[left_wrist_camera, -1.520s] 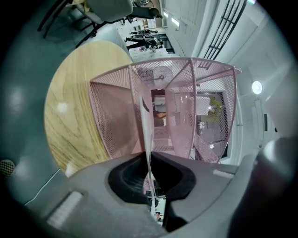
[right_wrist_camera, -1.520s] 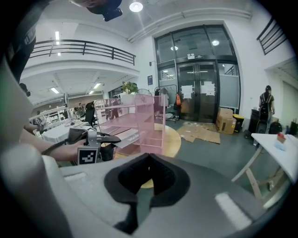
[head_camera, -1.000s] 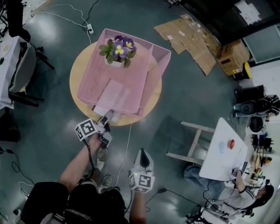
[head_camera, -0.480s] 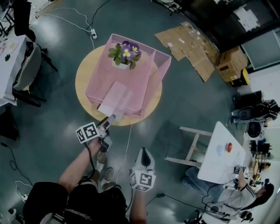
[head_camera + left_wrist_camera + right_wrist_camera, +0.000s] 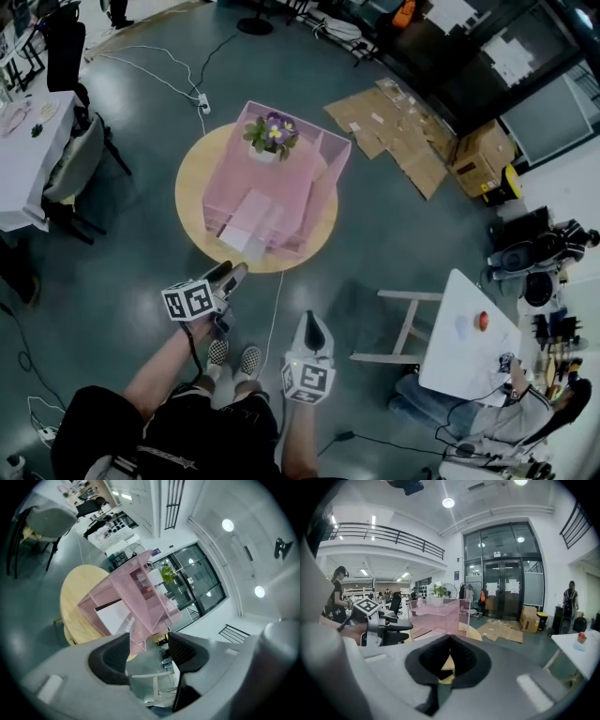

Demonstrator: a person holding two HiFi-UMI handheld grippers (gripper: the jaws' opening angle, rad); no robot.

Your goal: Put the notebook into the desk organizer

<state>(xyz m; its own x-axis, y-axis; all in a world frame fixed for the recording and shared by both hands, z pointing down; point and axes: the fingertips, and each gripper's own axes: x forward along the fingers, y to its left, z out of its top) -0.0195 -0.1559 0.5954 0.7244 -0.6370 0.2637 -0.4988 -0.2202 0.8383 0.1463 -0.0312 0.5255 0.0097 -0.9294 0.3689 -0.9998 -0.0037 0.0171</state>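
A pink mesh desk organizer stands on a round wooden table, and a potted plant with purple flowers stands on its far side. The white notebook lies in the organizer's near compartment and also shows in the left gripper view. My left gripper hovers just off the table's near edge, apart from the organizer. Its jaws are closing with nothing between them. My right gripper hangs lower, over the floor, shut and empty.
Flattened cardboard and a box lie on the floor at the far right. A white table with a red object and a seated person are at the right. At the left stand another table and a chair. A cable runs across the floor.
My left gripper has drawn back from the organizer's front edge to beyond the table rim, leaving the notebook inside. The table and organizer look smaller and farther away. The right gripper has barely moved.
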